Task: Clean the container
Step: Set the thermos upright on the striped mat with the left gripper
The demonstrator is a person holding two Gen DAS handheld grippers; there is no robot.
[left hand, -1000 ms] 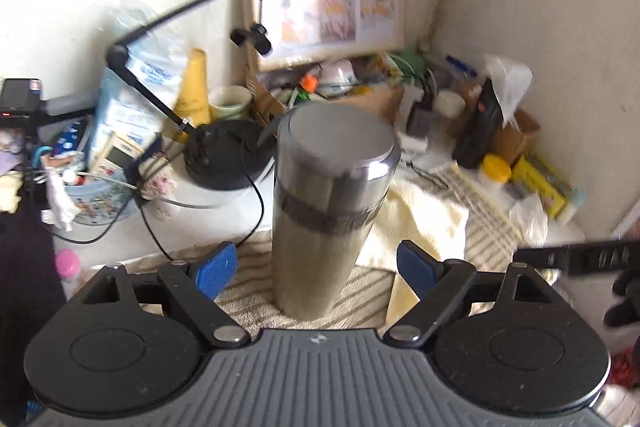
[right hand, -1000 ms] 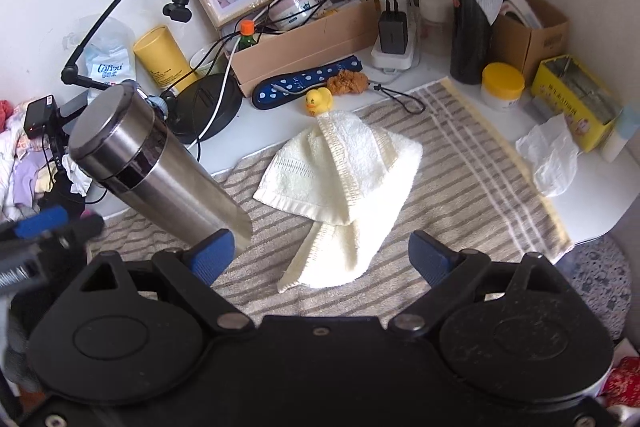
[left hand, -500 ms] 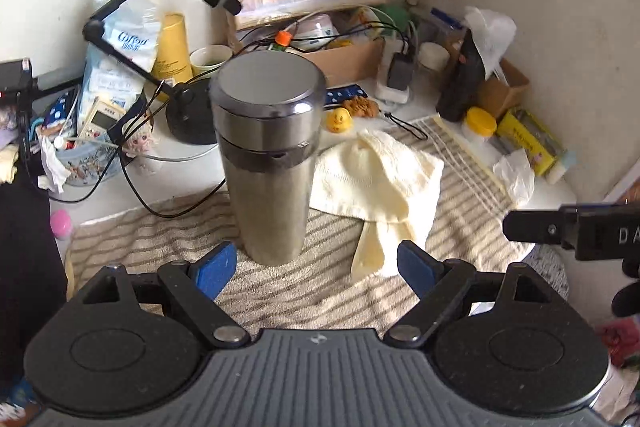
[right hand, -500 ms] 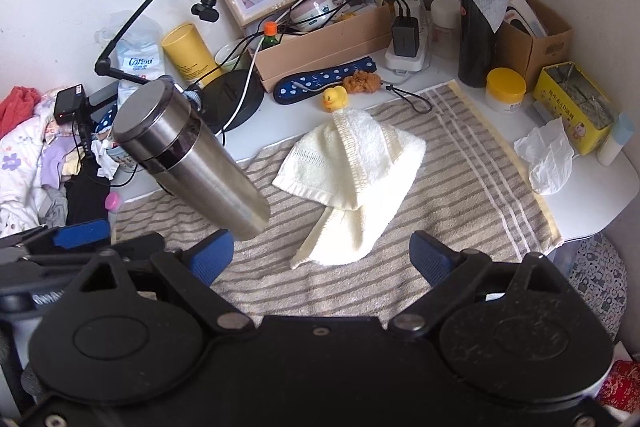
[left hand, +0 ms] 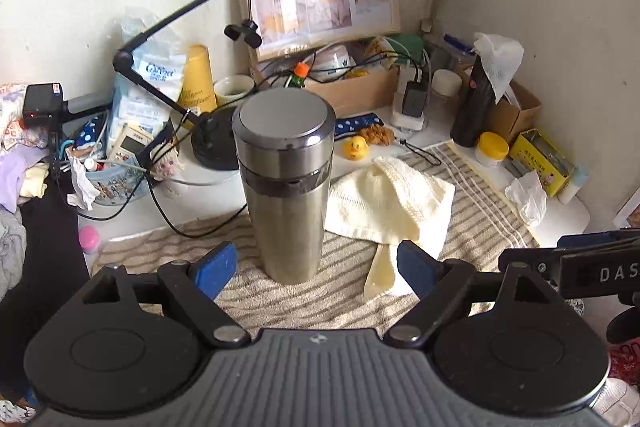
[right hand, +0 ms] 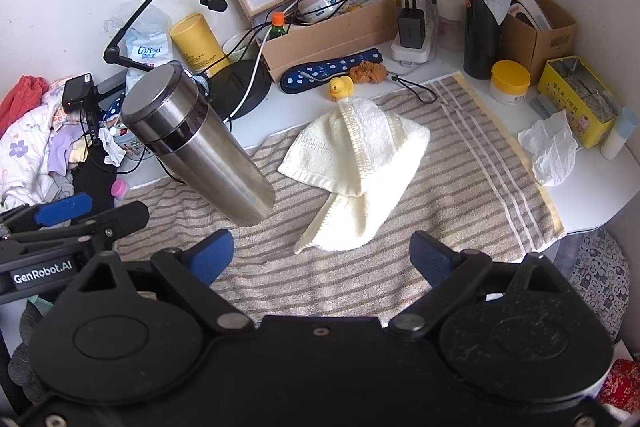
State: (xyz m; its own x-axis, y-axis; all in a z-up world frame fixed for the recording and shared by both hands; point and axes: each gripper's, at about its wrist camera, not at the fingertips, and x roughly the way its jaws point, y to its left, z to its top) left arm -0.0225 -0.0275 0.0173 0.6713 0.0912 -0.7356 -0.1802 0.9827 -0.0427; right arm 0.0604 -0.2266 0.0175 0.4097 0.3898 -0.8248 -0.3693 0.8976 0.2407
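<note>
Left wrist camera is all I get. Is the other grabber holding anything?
Observer: No. The right gripper is open and empty, above the brown striped towel.
Operator: What's in front of it?
Observer: The crumpled cream cloth lies straight ahead between its fingers. The tall stainless-steel flask stands off to its left.
Operator: Does my grabber have writing on it?
Observer: Yes. The left gripper has white letters on its side, reading "GenRobot.AI".
</note>
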